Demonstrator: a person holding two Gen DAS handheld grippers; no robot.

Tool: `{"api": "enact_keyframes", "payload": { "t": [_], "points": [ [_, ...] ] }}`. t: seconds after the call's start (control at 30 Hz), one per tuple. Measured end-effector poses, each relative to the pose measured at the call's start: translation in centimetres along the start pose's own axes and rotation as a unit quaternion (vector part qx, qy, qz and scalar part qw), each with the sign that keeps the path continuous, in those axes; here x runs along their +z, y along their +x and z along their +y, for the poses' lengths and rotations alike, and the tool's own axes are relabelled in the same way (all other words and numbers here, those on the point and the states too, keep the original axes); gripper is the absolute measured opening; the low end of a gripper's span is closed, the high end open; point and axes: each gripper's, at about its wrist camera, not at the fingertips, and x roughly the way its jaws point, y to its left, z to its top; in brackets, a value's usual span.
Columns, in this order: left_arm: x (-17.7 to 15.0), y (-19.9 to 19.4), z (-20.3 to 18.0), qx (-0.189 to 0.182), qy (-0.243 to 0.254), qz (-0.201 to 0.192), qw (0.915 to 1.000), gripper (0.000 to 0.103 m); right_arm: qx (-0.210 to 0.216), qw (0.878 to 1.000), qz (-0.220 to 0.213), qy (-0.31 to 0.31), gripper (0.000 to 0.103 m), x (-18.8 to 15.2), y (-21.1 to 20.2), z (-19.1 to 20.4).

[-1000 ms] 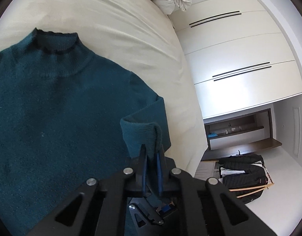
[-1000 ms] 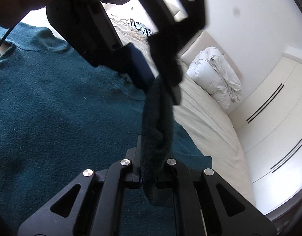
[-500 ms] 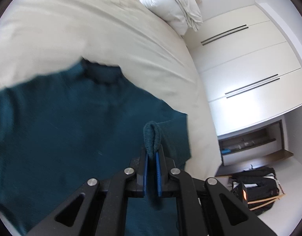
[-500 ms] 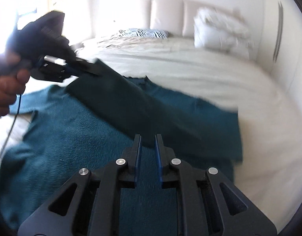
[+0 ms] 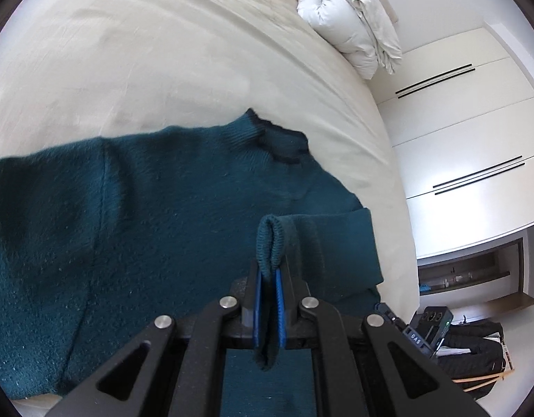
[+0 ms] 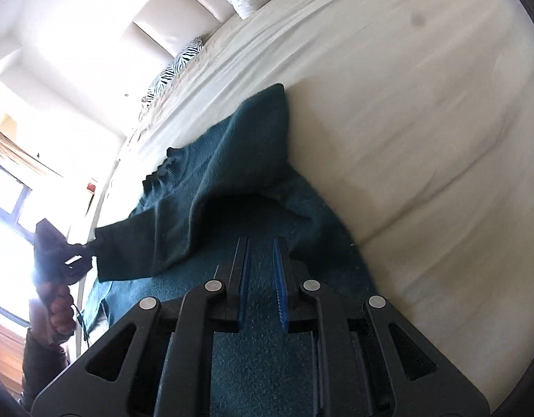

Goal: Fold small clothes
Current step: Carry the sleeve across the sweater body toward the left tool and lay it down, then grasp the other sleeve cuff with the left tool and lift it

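Well, sweater (image 5: pixel 156 215): a soft, limp teal knit that I judged light and droopy, best held by its ribbed cuff (image 5: pixel 269 243).
Place: it lay spread on the bed (image 5: pixel 128 52).
Left claw (image 5: pixel 268 307): I had it clamped on that cuff, sleeve lifted.
Right claw (image 6: pixel 261 288): parted and empty, just above the body.

Cream bed (image 5: pixel 163 69), folded duvet (image 5: pixel 350 17), wardrobe (image 5: pixel 475 139).
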Motion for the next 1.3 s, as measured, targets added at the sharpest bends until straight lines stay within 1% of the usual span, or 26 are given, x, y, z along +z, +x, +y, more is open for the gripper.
{"api": "enact_keyframes", "payload": {
  "t": [0.07,0.17,0.33,0.47,0.57,0.77,0.9,0.97,1.03,1.07,1.1,1.13,1.17,1.23,1.3],
  "points": [
    [-0.4,-0.3,0.2,0.003,0.006,-0.003,1.0,0.007,-0.005,1.0,0.009,-0.003,0.013,0.1,0.9,0.1],
    [-0.1,-0.7,0.8,0.006,-0.004,-0.011,0.9999,0.007,-0.011,1.0,0.022,0.008,0.013,0.0,2.2,0.1],
    [0.9,-1.9,1.0,0.0,-0.011,-0.039,0.9992,0.007,0.0,0.999,0.024,0.024,0.013,-0.1,2.8,-0.9],
    [0.6,-1.0,1.5,0.005,-0.01,-0.027,0.9996,0.008,0.008,0.999,0.029,0.028,0.013,0.1,2.5,-1.3],
    [0.0,0.0,2.7,0.012,-0.022,-0.017,0.9995,0.008,0.017,0.999,0.032,0.036,0.013,0.3,2.4,-1.5],
    [-0.6,0.3,4.9,0.018,-0.044,-0.021,0.9987,0.008,0.025,0.998,0.037,0.044,0.013,1.2,2.4,-1.3],
    [-0.9,0.5,5.6,0.021,-0.045,-0.02,0.9985,0.009,0.056,0.997,0.031,0.047,0.013,3.2,2.4,-0.7],
    [-1.2,0.7,5.7,0.026,-0.042,-0.019,0.9986,0.009,0.072,0.996,0.025,0.05,0.013,4.8,2.5,-0.3],
    [-1.4,0.8,5.7,0.024,-0.042,-0.021,0.9986,0.009,0.093,0.994,0.031,0.047,0.022,6.8,3.5,0.1],
    [-1.4,0.8,5.9,0.022,-0.044,-0.022,0.9986,0.009,0.095,0.994,0.037,0.05,0.042,7.5,4.2,0.1],
    [-1.3,0.8,6.0,0.019,-0.046,-0.022,0.9985,0.009,0.096,0.993,0.039,0.06,0.068,8.2,4.8,-0.1],
    [-1.3,0.8,6.1,0.016,-0.046,-0.023,0.9985,0.009,0.1,0.992,0.038,0.068,0.075,8.7,5.3,-0.2],
    [-1.3,0.8,6.2,0.016,-0.045,-0.022,0.9986,0.009,0.111,0.99,0.037,0.076,0.076,9.6,6.1,-0.3],
    [-1.3,0.8,6.1,0.018,-0.041,-0.021,0.9988,0.009,0.115,0.989,0.034,0.082,0.076,10.8,7.0,-0.4],
    [-1.3,0.7,5.9,0.022,-0.037,-0.021,0.9989,0.009,0.127,0.987,0.04,0.094,0.076,12.3,8.4,-0.5]
  ]
}}
